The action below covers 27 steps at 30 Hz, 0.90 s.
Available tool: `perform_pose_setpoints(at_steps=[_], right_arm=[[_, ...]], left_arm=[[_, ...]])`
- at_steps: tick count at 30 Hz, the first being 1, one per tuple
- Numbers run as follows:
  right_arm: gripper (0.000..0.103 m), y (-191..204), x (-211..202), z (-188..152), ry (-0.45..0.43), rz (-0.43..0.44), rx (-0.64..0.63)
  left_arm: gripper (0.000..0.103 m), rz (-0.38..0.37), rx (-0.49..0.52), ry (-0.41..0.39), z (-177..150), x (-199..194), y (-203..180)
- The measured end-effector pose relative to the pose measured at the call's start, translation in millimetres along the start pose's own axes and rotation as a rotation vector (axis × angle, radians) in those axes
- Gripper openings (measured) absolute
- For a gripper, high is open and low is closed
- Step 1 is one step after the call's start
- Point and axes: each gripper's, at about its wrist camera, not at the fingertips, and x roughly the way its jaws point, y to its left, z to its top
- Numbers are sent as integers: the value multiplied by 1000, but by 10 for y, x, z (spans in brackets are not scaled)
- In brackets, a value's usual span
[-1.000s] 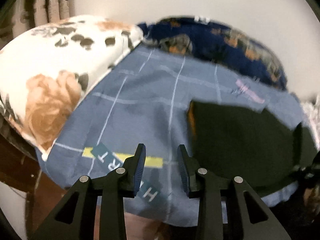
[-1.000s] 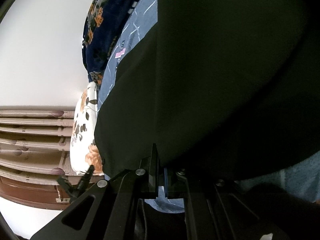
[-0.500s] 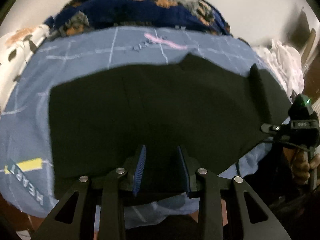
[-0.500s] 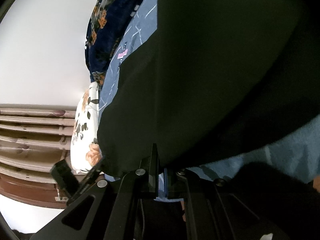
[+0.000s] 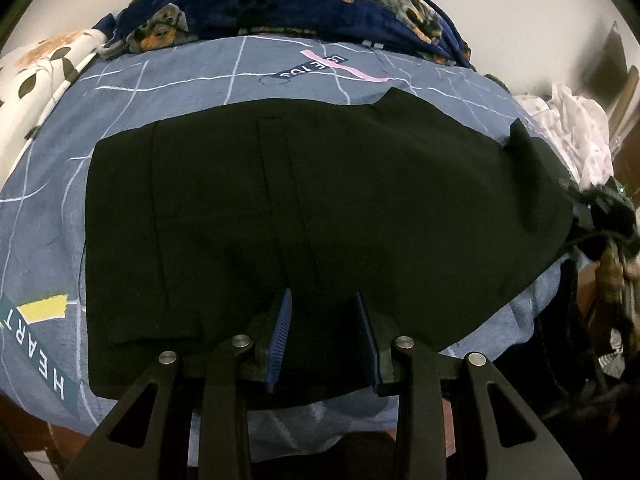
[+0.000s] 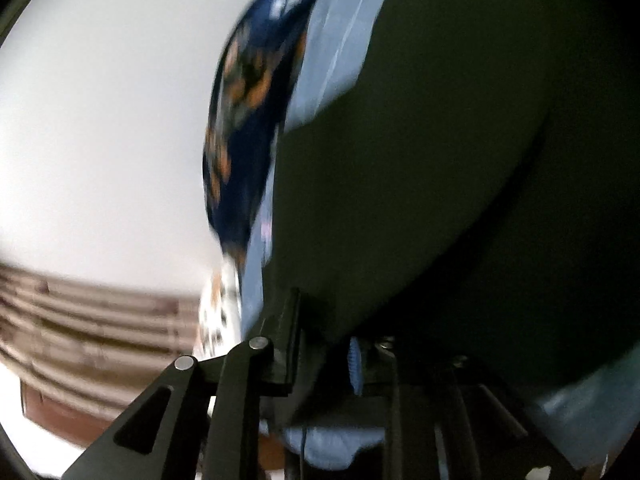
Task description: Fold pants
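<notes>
The black pants lie spread flat on a blue bedsheet, folded lengthwise, with a raised corner at the right end. My left gripper is open and empty, its blue-padded fingers just above the near edge of the pants. In the blurred right wrist view the pants fill the right side. My right gripper now stands a little apart with dark cloth at its fingers; whether it still holds the pants I cannot tell. The right gripper also shows at the pants' right end in the left wrist view.
A dark blue dog-print blanket lies along the far side of the bed against the white wall. A white floral pillow is at the left. White clothes are piled at the right. The bed's front edge is just under my left gripper.
My left gripper swung right from the bare sheet to over the pants and stayed open. The right gripper's jaws parted slightly and its view swung quickly, blurring.
</notes>
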Motion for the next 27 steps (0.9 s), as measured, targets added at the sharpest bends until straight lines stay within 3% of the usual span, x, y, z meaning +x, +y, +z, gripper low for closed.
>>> perform_pose_setpoints(at_steps=[3,8,11,14,17,19,27], right_arm=[[23,-198,-282,518,-118,26,67],[24,-487,-657,1395,-271,-51,118],[19,-690,-845,1732,-336,-19,181],[14,-750,-915,1959,-343,-47,206],[5,-693,-884,2024,-316,-150,182],[5,-599,-911,2000,-319,-217,132],[4,-560,-1558,1761,-417,-258,62]], left_arm=[[34,1,-6,6,16,7,1],[34,9,-7,14,37,26,-6],[34,10,-7,15,37,32,-4],[34,13,-4,13,36,32,-13],[35,12,3,5,27,35,-19],[35,7,1,3,19,34,-12],[35,-10,-3,20,48,33,5]])
